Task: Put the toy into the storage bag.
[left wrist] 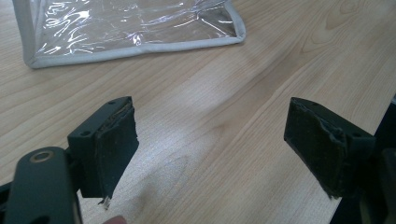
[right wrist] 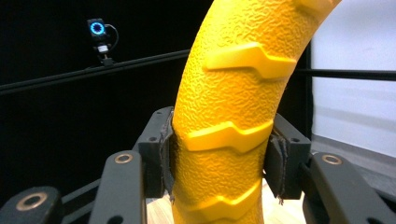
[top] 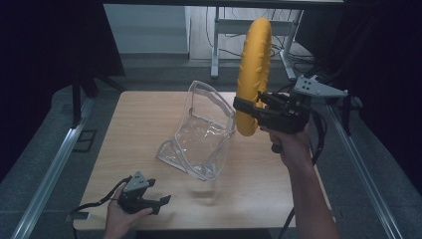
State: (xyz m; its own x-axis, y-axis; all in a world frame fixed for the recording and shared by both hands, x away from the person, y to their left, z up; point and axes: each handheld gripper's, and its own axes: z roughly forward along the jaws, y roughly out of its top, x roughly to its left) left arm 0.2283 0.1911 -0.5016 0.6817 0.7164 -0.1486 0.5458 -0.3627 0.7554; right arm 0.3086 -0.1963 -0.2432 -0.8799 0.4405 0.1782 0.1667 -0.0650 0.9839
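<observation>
Your right tool point(top: 244, 105) squeezes a big yellow ring point(top: 253, 69) and holds it up in the air. Your left tool point(top: 158, 203) rests wide apart on the desk point(top: 144, 119), near the see-through bag point(top: 199, 134).

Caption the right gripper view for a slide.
Right gripper clamps a textured yellow ring held upright against a dark backdrop.

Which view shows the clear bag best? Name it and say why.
The high view: the whole clear plastic bag stands open on the wooden table, its shape plain. The left gripper view catches just its lower grey-trimmed edge beyond the open left gripper.
</observation>
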